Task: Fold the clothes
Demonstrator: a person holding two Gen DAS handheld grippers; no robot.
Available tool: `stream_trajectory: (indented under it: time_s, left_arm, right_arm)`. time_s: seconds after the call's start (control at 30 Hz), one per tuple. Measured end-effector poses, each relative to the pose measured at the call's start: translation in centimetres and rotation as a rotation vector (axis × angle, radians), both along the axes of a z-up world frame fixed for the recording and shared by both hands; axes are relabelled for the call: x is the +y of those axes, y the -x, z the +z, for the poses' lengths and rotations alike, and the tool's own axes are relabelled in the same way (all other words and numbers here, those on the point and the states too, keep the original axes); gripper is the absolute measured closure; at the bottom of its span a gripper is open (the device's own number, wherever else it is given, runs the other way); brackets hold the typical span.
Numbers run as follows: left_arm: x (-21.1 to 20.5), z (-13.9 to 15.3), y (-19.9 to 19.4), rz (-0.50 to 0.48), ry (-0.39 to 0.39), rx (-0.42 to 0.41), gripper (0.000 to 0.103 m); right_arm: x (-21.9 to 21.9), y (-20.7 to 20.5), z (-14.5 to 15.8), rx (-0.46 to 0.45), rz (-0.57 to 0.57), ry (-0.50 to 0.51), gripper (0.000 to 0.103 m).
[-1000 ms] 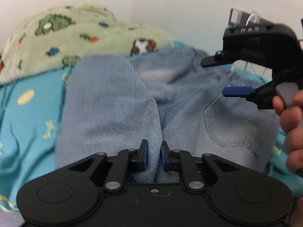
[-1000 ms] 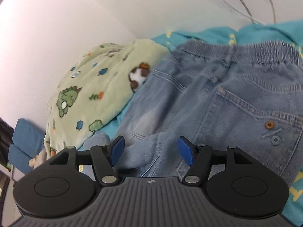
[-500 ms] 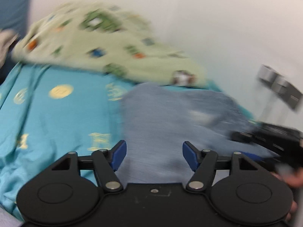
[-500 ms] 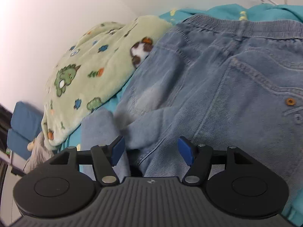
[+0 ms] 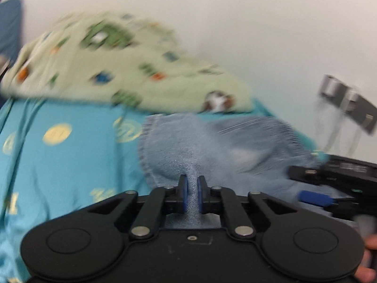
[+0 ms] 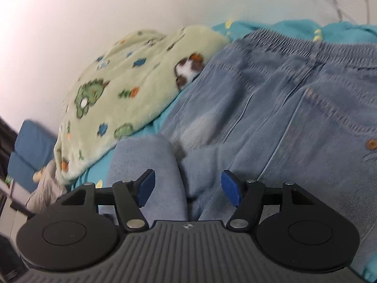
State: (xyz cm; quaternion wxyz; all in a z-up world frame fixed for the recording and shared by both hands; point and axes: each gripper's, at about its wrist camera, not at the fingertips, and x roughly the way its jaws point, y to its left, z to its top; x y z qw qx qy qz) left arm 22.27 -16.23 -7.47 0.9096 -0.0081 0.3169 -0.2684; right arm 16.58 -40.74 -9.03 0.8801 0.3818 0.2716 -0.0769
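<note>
Light blue jeans [image 5: 212,148] lie on a turquoise bedsheet [image 5: 59,155], folded leg toward me. My left gripper [image 5: 192,194] is shut on a pinched ridge of the jeans' denim. In the right wrist view the jeans [image 6: 294,118] spread wide, waistband at the far side, back pocket at the right. My right gripper [image 6: 188,188] is open just above the folded leg [image 6: 150,165], its blue pads on either side of the fold. The right gripper [image 5: 329,188] also shows at the right edge of the left wrist view, held by a hand [image 5: 367,259].
A green cartoon-print blanket [image 5: 113,66] is heaped against the white wall behind the jeans. A blue cushion [image 6: 30,146] and grey cloth sit at the far left. A wall power strip with cables [image 5: 348,103] hangs at the right.
My left gripper let go of the jeans, opened, then shut again on a denim ridge further along the leg. The right gripper lowered closer to the folded leg, staying open.
</note>
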Motion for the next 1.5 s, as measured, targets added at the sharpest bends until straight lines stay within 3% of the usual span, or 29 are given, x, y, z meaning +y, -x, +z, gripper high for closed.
stream_trajectory:
  time_s: [0.2,0.37,0.43,0.5,0.7,0.8,0.87,1.0,1.1,1.17,1.23,1.27,1.3,1.4,1.5]
  left_arm:
    - [-5.9,1.4,3.1,-0.21,0.012,-0.08,0.096]
    - [-9.9,-3.1,4.0,-0.284,-0.018,0.02,0.095]
    - [-10.0,-3.9,4.1,-0.291,-0.006,0.042,0.087]
    - [-9.4,-3.8,4.2,-0.298,0.023,0.059,0.072]
    - [-5.2,-1.1,5.2,-0.257,0.12,0.033,0.037]
    - [-2.6,0.1,5.7,-0.2,0.169,0.003,0.031]
    - [-1.3,-0.4,4.3,-0.132,0.179,0.03,0.029]
    - [0.7,-3.2,0.6,0.028,0.279,0.251,0.03]
    - [1.3,-4.2,-0.3,0.032,0.409,0.316,0.038]
    - [0.5,-4.0,-0.6,0.016,0.41,0.307,0.045]
    - [-0.8,-3.3,-0.7,-0.005,0.352,0.263,0.055]
    - [-1.3,-3.0,-0.7,-0.009,0.317,0.239,0.075]
    - [-1.4,-2.8,-0.6,0.001,0.28,0.217,0.086]
    - [-0.1,-1.2,0.3,0.044,0.29,0.123,0.095]
    - [3.1,2.1,1.0,0.115,0.352,0.04,0.097]
  right_arm:
    - [-3.1,2.4,1.5,-0.046,-0.171,0.035,0.037]
    - [-5.9,3.7,1.3,-0.046,-0.264,0.017,0.037]
    - [-6.8,3.7,0.8,-0.022,-0.285,-0.002,0.037]
    - [-7.3,3.8,0.3,0.0,-0.297,-0.031,0.037]
    - [-7.0,3.8,0.0,0.006,-0.293,-0.07,0.037]
    - [-6.9,3.9,-0.2,0.013,-0.303,-0.081,0.037]
    - [-6.8,3.9,-0.3,0.018,-0.303,-0.09,0.037]
    - [-6.1,3.4,-0.7,0.031,-0.277,-0.097,0.037]
    - [-5.8,3.2,-0.9,0.032,-0.261,-0.106,0.037]
    - [-5.8,3.2,-0.8,0.028,-0.261,-0.104,0.037]
    - [-5.7,3.3,-0.7,0.019,-0.264,-0.097,0.037]
    - [-5.6,3.2,-0.7,0.016,-0.264,-0.091,0.037]
    - [-5.6,3.2,-0.6,0.013,-0.263,-0.085,0.037]
    - [-5.1,2.8,-0.6,0.017,-0.247,-0.05,0.037]
    - [-4.8,2.7,-0.5,0.018,-0.232,-0.028,0.037]
